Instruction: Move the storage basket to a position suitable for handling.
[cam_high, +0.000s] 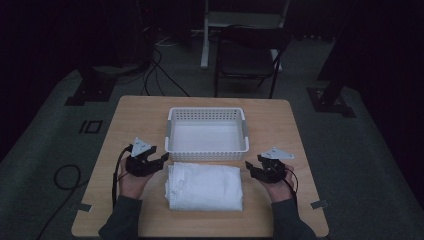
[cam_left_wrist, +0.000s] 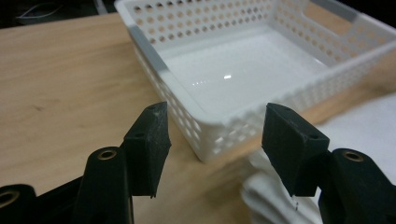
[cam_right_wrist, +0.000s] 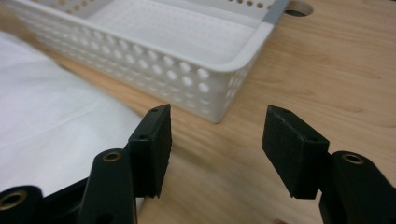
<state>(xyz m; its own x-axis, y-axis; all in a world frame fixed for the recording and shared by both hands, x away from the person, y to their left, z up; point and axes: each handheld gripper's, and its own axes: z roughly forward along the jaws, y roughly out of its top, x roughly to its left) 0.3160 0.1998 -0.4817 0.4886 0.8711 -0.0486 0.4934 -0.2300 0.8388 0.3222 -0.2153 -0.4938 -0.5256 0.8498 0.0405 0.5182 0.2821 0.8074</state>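
A dim room with a grey floor surrounds a light wooden table (cam_high: 135, 115); a dark folding chair (cam_high: 248, 57) stands beyond its far edge, and cables (cam_high: 160, 75) trail across the floor at the far left. On the middle of the table sits a white plastic basket (cam_high: 206, 150) with perforated walls, nothing inside it. Just on its near side lies a folded white cloth (cam_high: 205, 186), its far edge close against the basket's near wall.

The left gripper (cam_high: 161, 161) is held at the cloth's left side, near the basket's near-left corner, its jaws apart and holding nothing. In the left gripper view the basket's corner shows between the jaws, and the cloth lies at the lower right. The right gripper (cam_high: 248, 168) is held at the cloth's right side, near the basket's near-right corner, jaws likewise spread and holding nothing. Both are pointed inward toward the cloth, and a hand (cam_high: 131, 184) grips each from the table's near edge.
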